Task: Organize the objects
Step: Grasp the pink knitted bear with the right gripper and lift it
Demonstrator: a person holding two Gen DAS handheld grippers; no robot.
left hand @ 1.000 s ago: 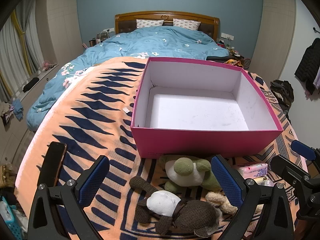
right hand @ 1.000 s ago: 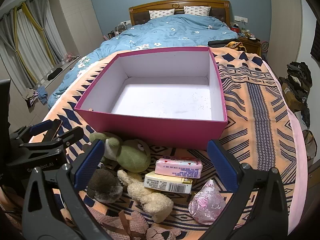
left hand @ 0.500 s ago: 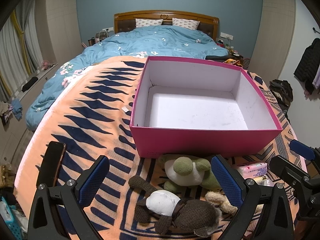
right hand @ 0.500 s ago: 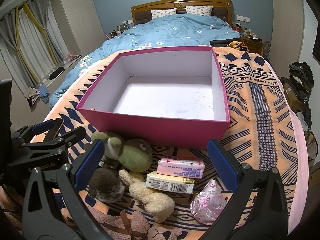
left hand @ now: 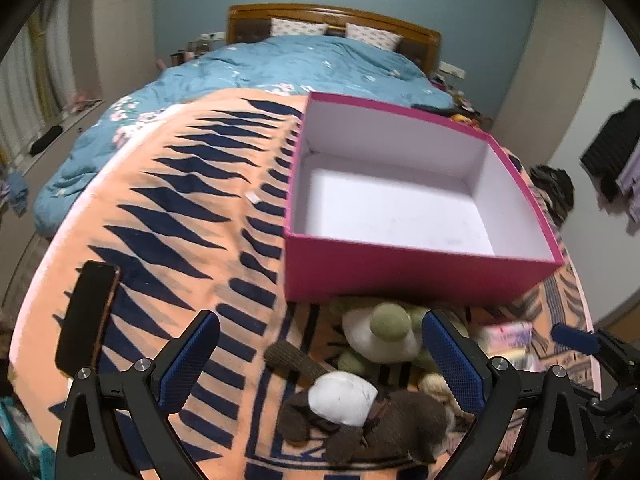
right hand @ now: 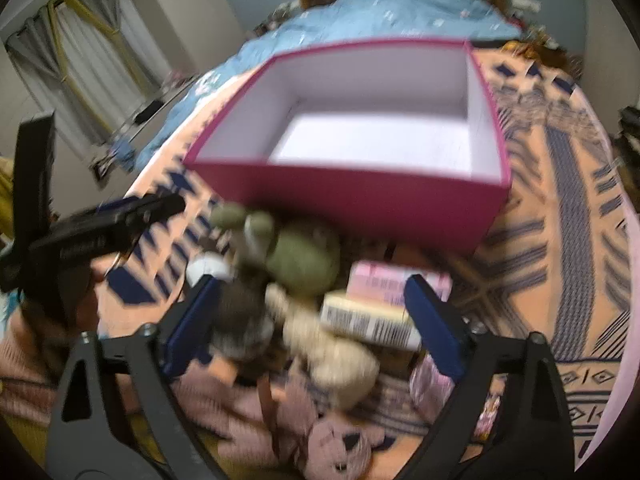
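Left tongs (left hand: 320, 364): being held released over brown plush (left hand: 360, 424), for a pickup. Pink box (left hand: 412, 272): empty, being kept at twelve o'clock as destination. Right tongs (right hand: 312, 328): jaws just closing, nothing pinched, around cream plush (right hand: 332, 352) on the bed.

Nothing reads clearly: the cream box (right hand: 370, 320) shows a barcode, and lettering on the left gripper (right hand: 86, 240) is blurred.
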